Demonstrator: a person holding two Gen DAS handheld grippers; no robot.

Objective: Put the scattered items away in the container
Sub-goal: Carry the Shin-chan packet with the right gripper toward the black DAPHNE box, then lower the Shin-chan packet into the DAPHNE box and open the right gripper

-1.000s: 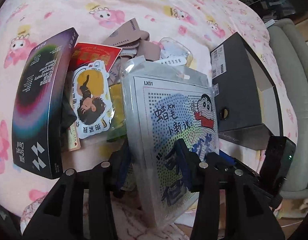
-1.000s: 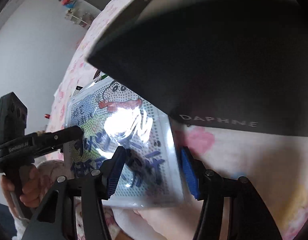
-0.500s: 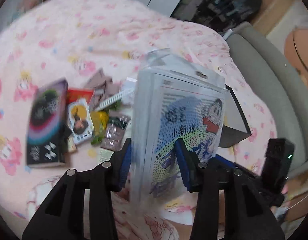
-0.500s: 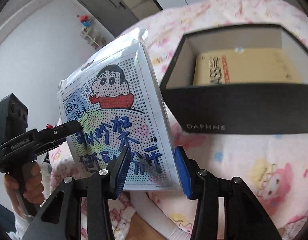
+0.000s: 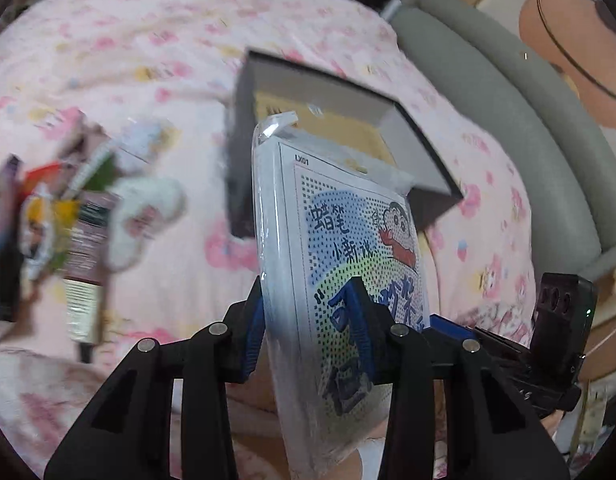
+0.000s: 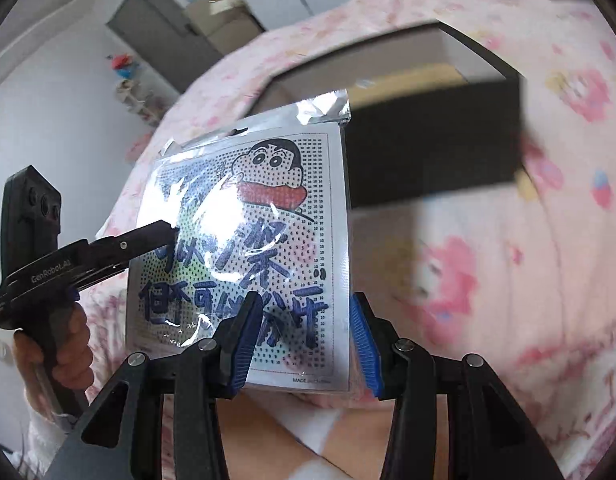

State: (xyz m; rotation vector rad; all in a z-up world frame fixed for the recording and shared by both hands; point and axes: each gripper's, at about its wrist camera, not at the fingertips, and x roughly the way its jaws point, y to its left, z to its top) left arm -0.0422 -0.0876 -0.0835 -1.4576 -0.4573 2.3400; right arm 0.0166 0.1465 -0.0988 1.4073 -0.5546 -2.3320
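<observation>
The packet (image 5: 340, 248), a flat clear bag with a cartoon boy card, is clamped upright in my left gripper (image 5: 312, 332); my right gripper (image 6: 303, 340) is open, holding nothing.

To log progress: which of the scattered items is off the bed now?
The cartoon packet, clamped upright in the left tool; the other items lie on the bedspread.

Scattered items (image 5: 67, 216) motion-blurred.

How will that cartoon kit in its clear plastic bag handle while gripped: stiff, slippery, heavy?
The cartoon kit probably stays fairly stiff: it stands flat and upright in the left gripper. Its glossy bag, glaring in the right view, may slip. It looks thin, so likely light.
</observation>
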